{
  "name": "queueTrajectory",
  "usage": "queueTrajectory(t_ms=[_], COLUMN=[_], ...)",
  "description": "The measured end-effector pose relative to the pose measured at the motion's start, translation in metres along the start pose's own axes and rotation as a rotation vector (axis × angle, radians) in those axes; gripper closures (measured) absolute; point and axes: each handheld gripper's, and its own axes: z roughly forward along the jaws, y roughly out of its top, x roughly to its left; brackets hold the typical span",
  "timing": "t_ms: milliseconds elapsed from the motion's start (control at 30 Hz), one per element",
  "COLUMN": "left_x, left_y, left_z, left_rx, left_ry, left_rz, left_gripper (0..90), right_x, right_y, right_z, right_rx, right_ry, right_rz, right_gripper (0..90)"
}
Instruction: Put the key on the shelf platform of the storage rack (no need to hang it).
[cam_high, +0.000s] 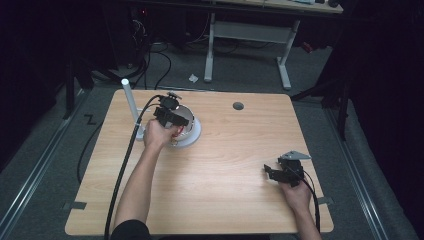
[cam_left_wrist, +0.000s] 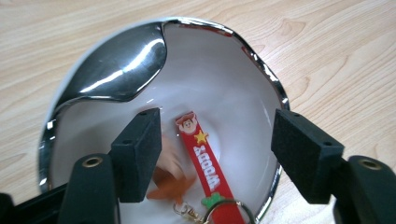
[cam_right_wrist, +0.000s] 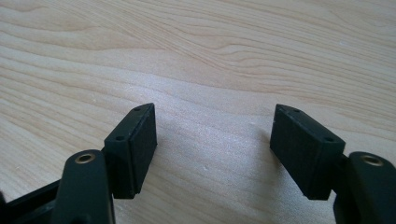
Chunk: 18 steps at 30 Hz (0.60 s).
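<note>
A shiny metal bowl (cam_high: 194, 133) with a white inside stands on the wooden table's far left part. My left gripper (cam_high: 172, 116) hovers right over it. In the left gripper view the bowl's wavy chrome rim (cam_left_wrist: 261, 70) rings a red keychain strap (cam_left_wrist: 205, 156) printed with a cartoon face, a star and white letters. The strap lies on the bowl's floor with a metal ring (cam_left_wrist: 224, 210) and a blurred orange charm (cam_left_wrist: 170, 179). The left gripper (cam_left_wrist: 217, 126) stands open, its pads apart from the strap. My right gripper (cam_high: 272, 172) (cam_right_wrist: 215, 130) rests open over bare wood at the near right.
A white upright post (cam_high: 129, 102) stands just left of the bowl, with the left gripper's cable running past it. A round grey grommet (cam_high: 238, 106) sits in the tabletop near the far edge. Beyond the table are a desk frame (cam_high: 250, 35) and floor cables.
</note>
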Motion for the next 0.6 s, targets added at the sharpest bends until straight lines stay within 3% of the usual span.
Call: queueTrajectory(t_ms=[67, 600], left_x=[0.000, 0.009], left_y=[-0.003, -0.038], left_z=[-0.008, -0.056], left_rx=[-0.034, -0.144], left_ry=[-0.010, 0.005], left_rz=[0.000, -0.022], left_gripper=[33.3, 33.6], right_x=[0.000, 0.000], right_y=[0.000, 0.000], right_z=[0.000, 0.000], right_rx=[-0.001, -0.001], right_ry=[-0.001, -0.001], right_rz=[0.000, 0.000], right_gripper=[31.8, 31.8])
